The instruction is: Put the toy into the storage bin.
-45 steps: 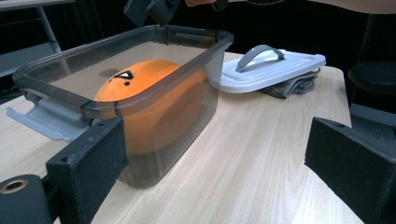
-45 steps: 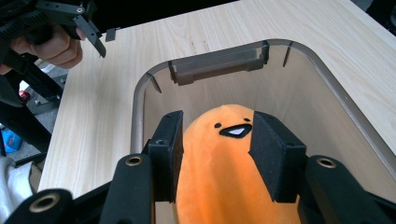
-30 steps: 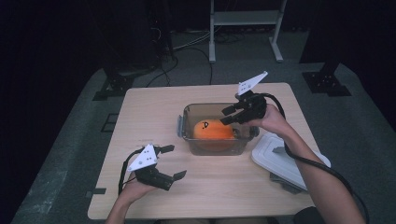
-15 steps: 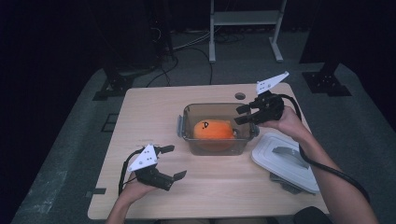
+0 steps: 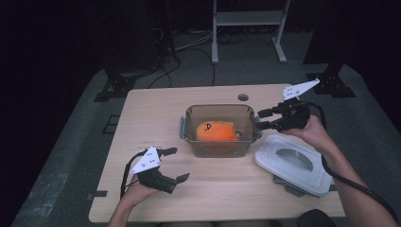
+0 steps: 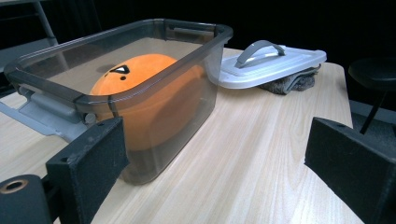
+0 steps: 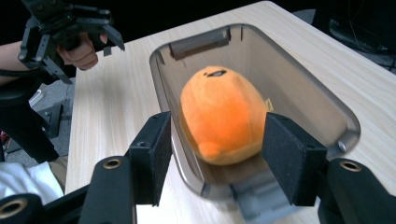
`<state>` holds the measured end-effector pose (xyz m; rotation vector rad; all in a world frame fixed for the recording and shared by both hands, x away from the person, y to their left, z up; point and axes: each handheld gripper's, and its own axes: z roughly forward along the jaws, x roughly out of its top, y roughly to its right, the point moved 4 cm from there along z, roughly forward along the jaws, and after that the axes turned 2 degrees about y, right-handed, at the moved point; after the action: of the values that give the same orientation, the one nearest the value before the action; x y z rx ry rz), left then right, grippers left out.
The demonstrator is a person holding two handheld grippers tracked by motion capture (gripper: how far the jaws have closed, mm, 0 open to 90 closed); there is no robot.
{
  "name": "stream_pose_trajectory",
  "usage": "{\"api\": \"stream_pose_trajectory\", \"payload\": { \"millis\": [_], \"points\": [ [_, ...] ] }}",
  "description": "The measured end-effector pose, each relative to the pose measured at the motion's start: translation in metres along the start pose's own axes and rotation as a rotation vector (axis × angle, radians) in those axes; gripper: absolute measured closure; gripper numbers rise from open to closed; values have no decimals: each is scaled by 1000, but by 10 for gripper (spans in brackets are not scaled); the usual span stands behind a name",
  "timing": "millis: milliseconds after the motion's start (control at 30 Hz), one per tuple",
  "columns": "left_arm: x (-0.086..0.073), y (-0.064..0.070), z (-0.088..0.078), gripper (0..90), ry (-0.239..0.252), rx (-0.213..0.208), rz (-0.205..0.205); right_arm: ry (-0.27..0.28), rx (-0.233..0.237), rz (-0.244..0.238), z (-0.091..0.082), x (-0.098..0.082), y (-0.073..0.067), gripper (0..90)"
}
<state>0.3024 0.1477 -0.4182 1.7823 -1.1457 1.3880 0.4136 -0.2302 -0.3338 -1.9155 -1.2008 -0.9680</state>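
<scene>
- The orange plush toy (image 5: pixel 216 132) lies inside the clear plastic container (image 5: pixel 189 124) at the middle of the tabletop (image 5: pixel 156 113), touched by neither gripper.
- The right gripper (image 5: pixel 262 119) hangs just beside the container's right end, above the tabletop; its jaws have just been opening and now stand wide with nothing between the pads. In the right gripper view, the toy (image 7: pixel 222 114) shows beyond the gap.
- The left gripper (image 5: pixel 172 164) rests low at the near left of the tabletop, well apart from the container, jaws wide and empty.
- The white lid (image 5: pixel 293 163) lies right of the container on a grey cloth (image 5: pixel 288 187).
</scene>
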Motion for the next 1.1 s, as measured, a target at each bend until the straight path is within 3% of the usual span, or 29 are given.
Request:
{"api": "stream_pose_trajectory", "payload": {
  "millis": [500,1100],
  "points": [
    [0,0,1,47,-5,3,2,17,-36,28,-26,-28,-3,403],
    [0,2,2,45,-5,1,-2,40,-94,104,-50,-83,-3,373]
  ]
}}
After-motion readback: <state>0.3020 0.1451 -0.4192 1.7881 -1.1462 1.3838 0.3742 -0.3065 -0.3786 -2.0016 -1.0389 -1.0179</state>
